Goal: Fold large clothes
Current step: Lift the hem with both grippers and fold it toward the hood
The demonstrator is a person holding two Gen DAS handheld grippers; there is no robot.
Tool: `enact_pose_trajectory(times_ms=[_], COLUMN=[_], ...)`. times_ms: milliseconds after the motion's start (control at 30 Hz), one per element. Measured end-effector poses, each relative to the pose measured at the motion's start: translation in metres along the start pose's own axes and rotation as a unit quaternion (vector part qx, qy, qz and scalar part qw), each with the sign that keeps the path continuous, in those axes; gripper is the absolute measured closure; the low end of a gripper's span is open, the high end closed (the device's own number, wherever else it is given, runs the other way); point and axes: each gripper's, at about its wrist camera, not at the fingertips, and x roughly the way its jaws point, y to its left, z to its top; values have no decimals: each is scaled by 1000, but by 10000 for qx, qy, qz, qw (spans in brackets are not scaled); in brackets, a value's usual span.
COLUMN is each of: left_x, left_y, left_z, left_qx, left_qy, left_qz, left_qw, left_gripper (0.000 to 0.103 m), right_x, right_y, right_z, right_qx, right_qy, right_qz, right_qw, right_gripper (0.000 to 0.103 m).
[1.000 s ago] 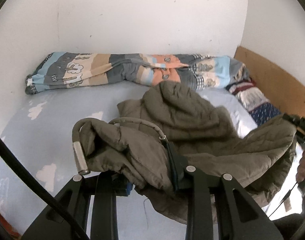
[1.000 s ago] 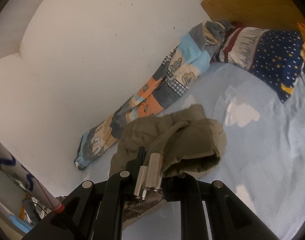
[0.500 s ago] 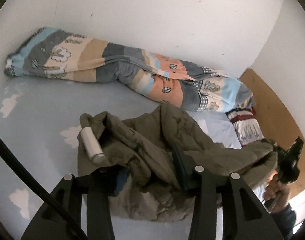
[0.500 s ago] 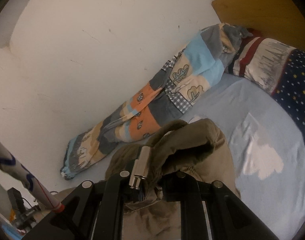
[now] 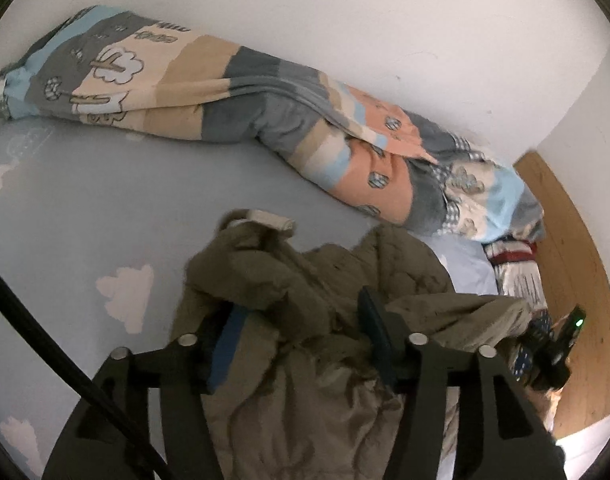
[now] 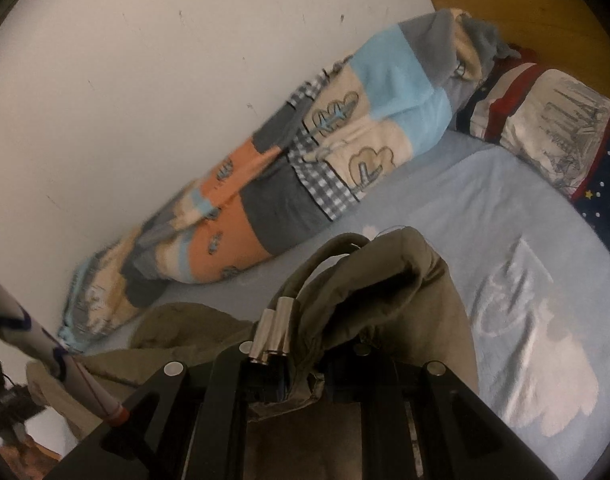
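Now, jacket [image 5: 317,304]: olive quilted, bunched mid-bed on the blue cloud sheet [image 5: 85,208], away from the wall edge.
Left gripper [image 5: 297,332]: fingers have just been spreading; jacket folds lie between them, no longer pinched.
Right gripper [image 6: 305,376]: fingers pressed together, pinching jacket fabric beside its metal-tipped drawcord [image 6: 271,336].
Rolled quilt [image 5: 265,120]: along the wall edge.

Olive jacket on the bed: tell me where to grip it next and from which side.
Grip the olive jacket at its bunched hem near the metal-tipped drawcord, coming from the near edge of the bed. That thick edge stands proud of the sheet. The left tool has just been opening over loose fabric; the right tool pinches the far corner.
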Motion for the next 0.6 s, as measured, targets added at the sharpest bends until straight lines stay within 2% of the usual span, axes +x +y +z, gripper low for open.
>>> enact_pose_trajectory(times_ms=[67, 167, 233, 367, 400, 467, 533, 600], left_x=[1, -2, -4, -17, -21, -30, -37, -45], left_y=[11, 25, 34, 38, 36, 34, 32, 29], left_z=[1, -1, -4, -16, -21, -30, -37, -44], left_qx=[-137, -199, -296, -294, -254, -184, -112, -59], left_qy=[-88, -202, -181, -200, -225, -255, -248, -246], left_qz=[-125, 79, -35, -66, -60, -88, -98, -94], left_qw=[9998, 9996, 9994, 9993, 9994, 9995, 9996, 9996], left_gripper=[39, 33, 32, 32, 32, 32, 32, 32], right_x=[20, 39, 48, 52, 49, 35, 16, -5], right_y=[-5, -12, -19, -35, -38, -50, -62, -67], right_z=[-5, -12, -16, -16, -15, -12, -7, -1], right_qx=[8, 46, 154, 503, 609, 1050, 1428, 1530], right_qy=[133, 265, 320, 538, 550, 500, 392, 220], right_qz=[-139, -264, -324, -96, -18, 396, 707, 753], right_qw=[9998, 9993, 9988, 9972, 9966, 9924, 9864, 9851], right_gripper=[88, 88, 88, 88, 86, 79, 67, 56])
